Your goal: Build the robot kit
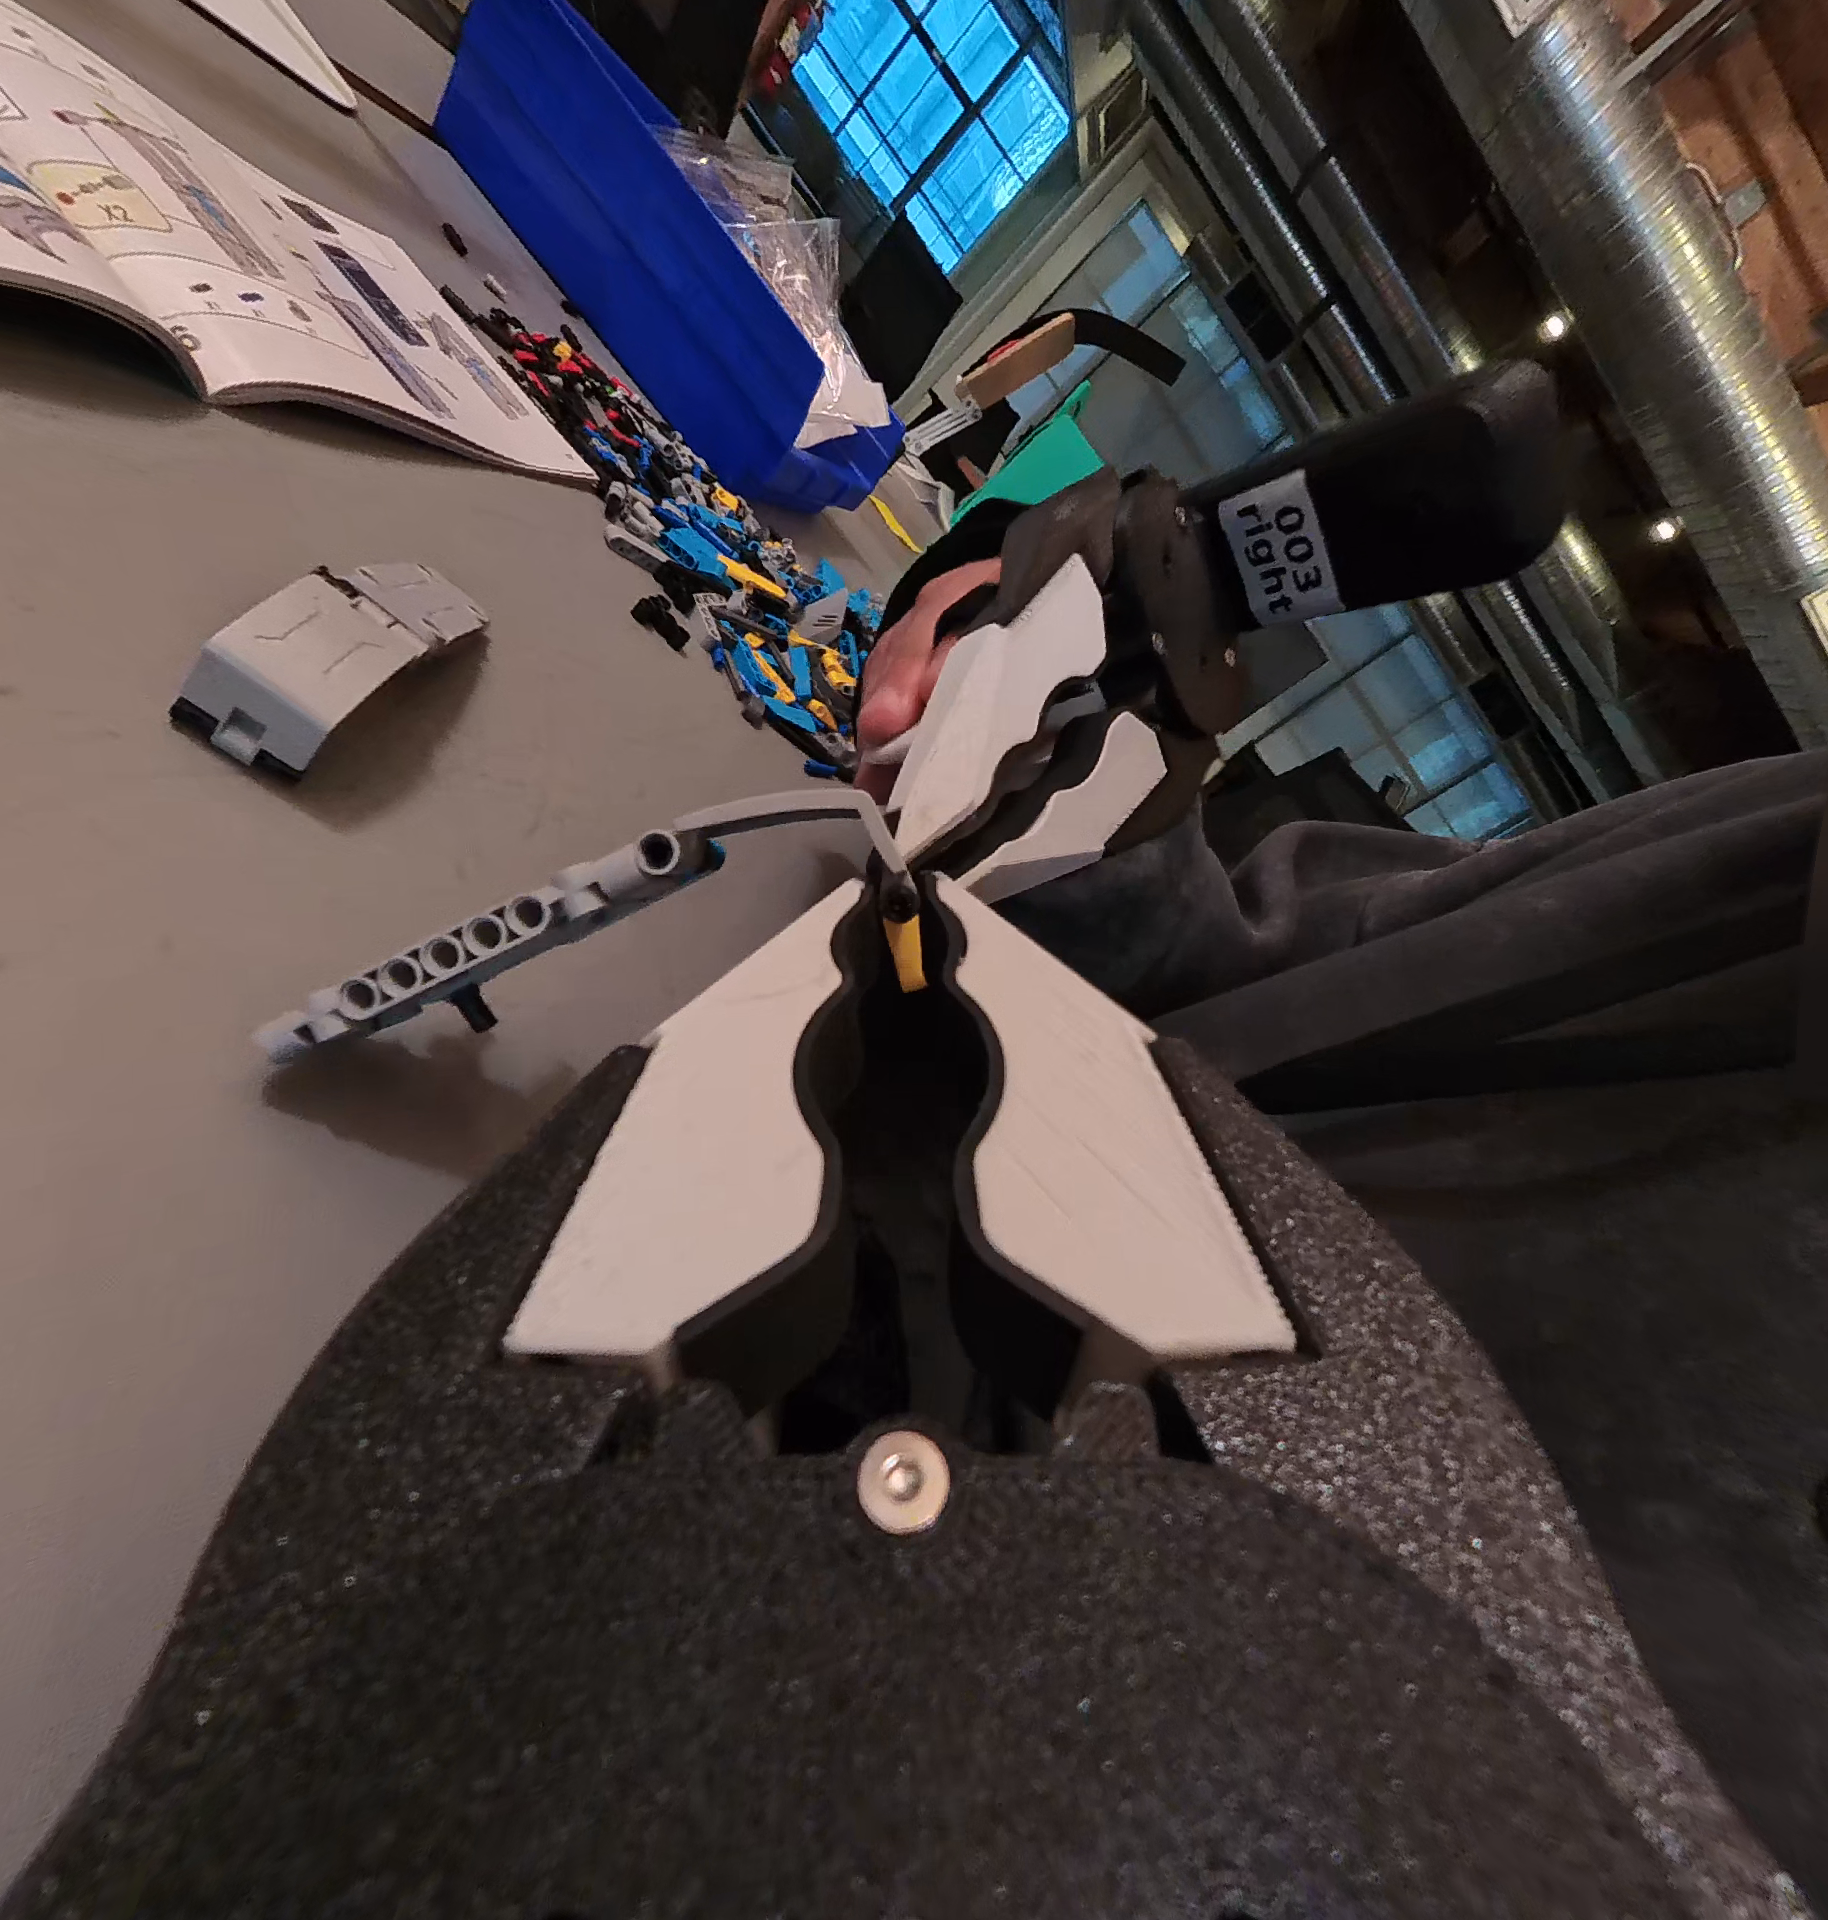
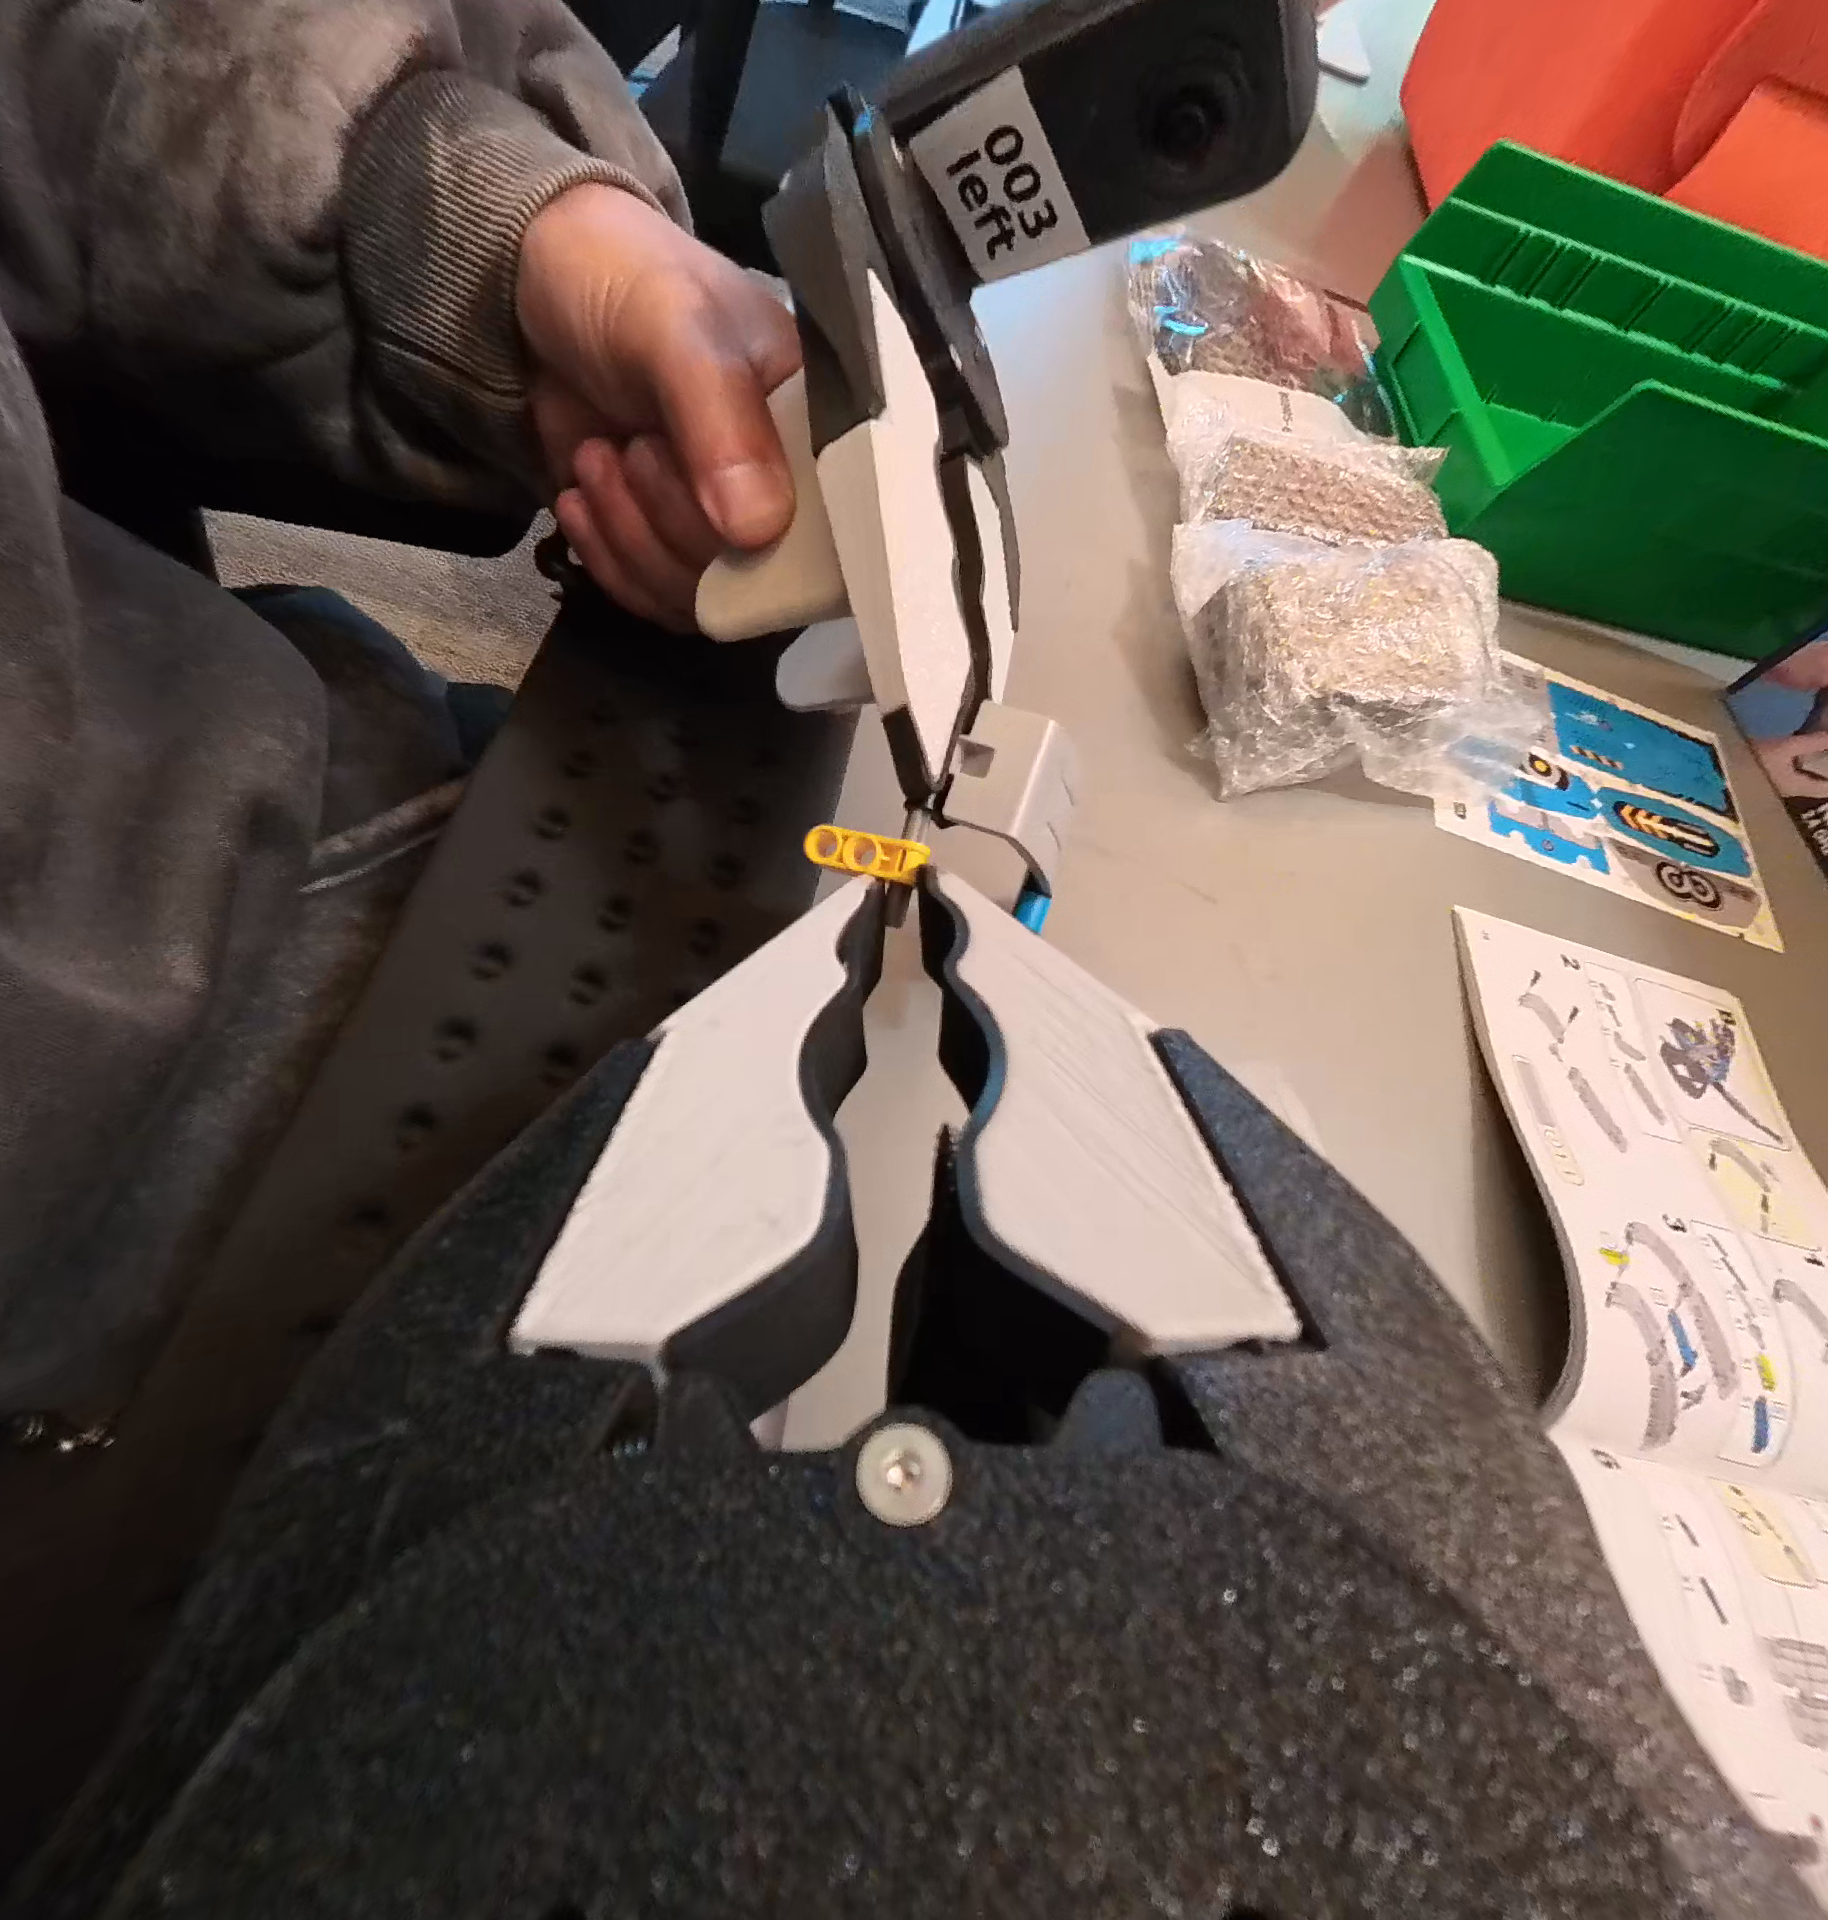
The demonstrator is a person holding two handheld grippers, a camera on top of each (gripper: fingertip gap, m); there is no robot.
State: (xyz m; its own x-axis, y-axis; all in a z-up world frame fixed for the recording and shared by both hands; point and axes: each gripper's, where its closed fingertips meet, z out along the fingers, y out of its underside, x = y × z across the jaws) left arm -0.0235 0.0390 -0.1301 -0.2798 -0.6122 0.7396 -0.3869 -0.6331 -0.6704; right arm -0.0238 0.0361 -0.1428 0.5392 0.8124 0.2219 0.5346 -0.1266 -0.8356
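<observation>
My left gripper (image 1: 902, 896) is shut on a small yellow connector (image 1: 904, 951) with a black pin at its tip. My right gripper (image 2: 902, 885) is shut on the thin end of a grey panel-and-beam assembly (image 2: 1014, 790). In the left wrist view that assembly (image 1: 494, 935) stretches left over the table, and the right gripper (image 1: 894, 844) grips its curved end. The two gripper tips meet, and the yellow connector (image 2: 866, 850) sits right against the assembly's held end. The left gripper (image 2: 918, 802) comes down from above, held by a hand (image 2: 661, 416).
On the grey table lie an open instruction booklet (image 1: 266, 281), a separate grey curved panel (image 1: 328, 655), a pile of small parts (image 1: 702, 561) and a blue bin (image 1: 629, 239). Green bins (image 2: 1637, 416), bagged parts (image 2: 1325, 582), a sticker sheet (image 2: 1616, 810) and the booklet (image 2: 1699, 1247) lie to the right. Left and right tips are no more than a few centimetres apart.
</observation>
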